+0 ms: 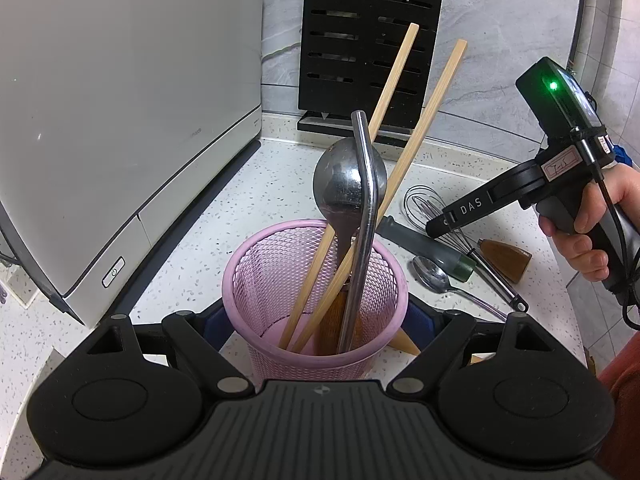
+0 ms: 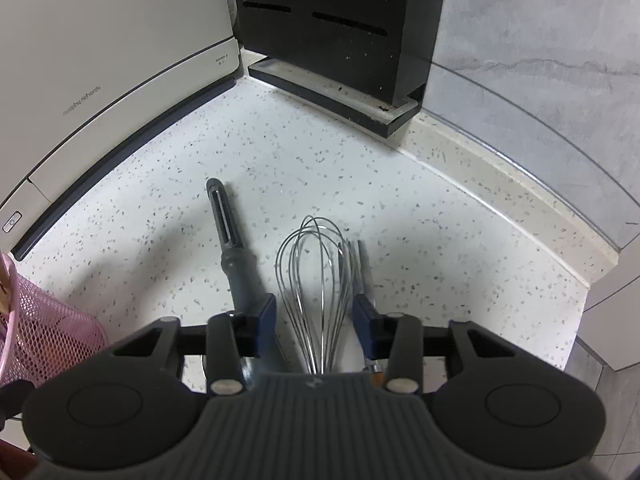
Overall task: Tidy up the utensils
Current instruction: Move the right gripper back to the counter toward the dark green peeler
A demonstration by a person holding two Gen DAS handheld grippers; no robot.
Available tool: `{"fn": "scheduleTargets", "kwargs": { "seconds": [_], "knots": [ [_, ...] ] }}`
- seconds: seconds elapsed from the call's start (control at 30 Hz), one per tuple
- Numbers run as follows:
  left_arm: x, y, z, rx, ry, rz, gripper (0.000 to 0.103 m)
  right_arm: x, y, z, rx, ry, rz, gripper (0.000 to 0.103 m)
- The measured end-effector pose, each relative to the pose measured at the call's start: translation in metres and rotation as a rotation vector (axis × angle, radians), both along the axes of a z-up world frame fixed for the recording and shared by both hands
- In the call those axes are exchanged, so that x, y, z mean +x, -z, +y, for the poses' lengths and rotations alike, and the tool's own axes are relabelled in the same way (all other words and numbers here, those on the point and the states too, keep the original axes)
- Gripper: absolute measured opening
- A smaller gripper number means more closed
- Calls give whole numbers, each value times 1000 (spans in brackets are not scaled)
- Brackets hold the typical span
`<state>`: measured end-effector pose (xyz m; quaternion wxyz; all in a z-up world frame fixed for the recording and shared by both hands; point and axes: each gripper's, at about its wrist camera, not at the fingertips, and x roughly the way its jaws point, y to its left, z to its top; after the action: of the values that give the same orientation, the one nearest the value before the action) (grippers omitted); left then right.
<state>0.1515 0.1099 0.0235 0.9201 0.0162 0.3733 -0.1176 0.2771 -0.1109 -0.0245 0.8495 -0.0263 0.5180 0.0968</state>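
A pink mesh holder (image 1: 276, 280) stands on the speckled counter between the blue pads of my left gripper (image 1: 316, 322), which press on its two sides. In it stand two wooden chopsticks (image 1: 396, 80), a metal ladle (image 1: 344, 184) and a bent steel straw (image 1: 366, 200). To the right lie a wire whisk (image 1: 424, 202), a dark peeler (image 1: 424, 246), a spoon (image 1: 434, 276) and a wooden-handled tool (image 1: 508, 262). My right gripper (image 1: 434, 226) points down over the whisk. In the right wrist view its jaws (image 2: 316, 312) straddle the whisk (image 2: 320, 272) without pressing; the peeler (image 2: 230, 248) lies just left.
A white appliance (image 1: 120, 120) (image 2: 100, 60) fills the left side. A black slotted knife block (image 1: 368, 40) (image 2: 340, 20) stands at the back against the grey wall. A hand (image 1: 588, 236) holds the right gripper. The counter's edge runs along the right.
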Motion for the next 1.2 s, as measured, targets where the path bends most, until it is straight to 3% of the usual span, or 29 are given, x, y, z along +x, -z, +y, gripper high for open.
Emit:
{"fn": "scheduleTargets", "kwargs": {
  "seconds": [0.4,0.53,0.57,1.07,1.1,1.2],
  "knots": [
    [0,0,1,-3,1,2,99,-11,-16,-9,38,14,-53,24],
    [0,0,1,-2,1,2,99,-23,-31,-14,68,17,-112,22],
    [1,0,1,-2,1,2,99,-26,-35,-15,74,17,-128,18],
    [1,0,1,-3,0,3,99,-74,-88,-24,174,3,-378,16],
    [1,0,1,-4,0,3,99,-78,-92,-25,181,1,-399,7],
    [1,0,1,-5,-2,4,99,-86,-101,-27,232,-9,-447,0]
  ]
}}
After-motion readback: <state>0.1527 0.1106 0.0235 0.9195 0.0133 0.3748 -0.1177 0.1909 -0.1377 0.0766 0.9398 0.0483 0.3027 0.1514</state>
